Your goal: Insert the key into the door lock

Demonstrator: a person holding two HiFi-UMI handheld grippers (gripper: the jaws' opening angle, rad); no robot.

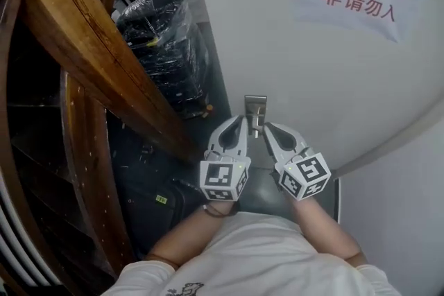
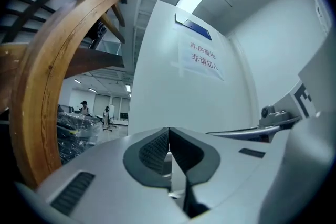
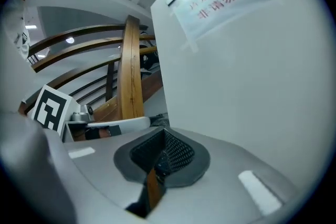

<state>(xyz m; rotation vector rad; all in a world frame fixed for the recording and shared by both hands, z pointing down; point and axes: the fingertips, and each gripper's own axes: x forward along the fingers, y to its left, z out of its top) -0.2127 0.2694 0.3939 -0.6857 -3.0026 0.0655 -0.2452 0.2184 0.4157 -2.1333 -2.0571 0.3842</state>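
Head view: left gripper (image 1: pixel 242 123) and right gripper (image 1: pixel 268 129) sit side by side at lower centre, tips just beside the door lock (image 1: pixel 254 105) on the white door (image 1: pixel 312 66).
Left gripper view: jaws pressed together, nothing between.
Right gripper view: jaws closed on the key (image 3: pixel 153 186) (thin, brown, partly hidden).

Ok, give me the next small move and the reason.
Probably ease the right gripper forward to the lock plate on the door. Both grippers are shut just short of it, the left gripper on its other side. Something dark shows between the right's pads; I can't confirm it's the key.
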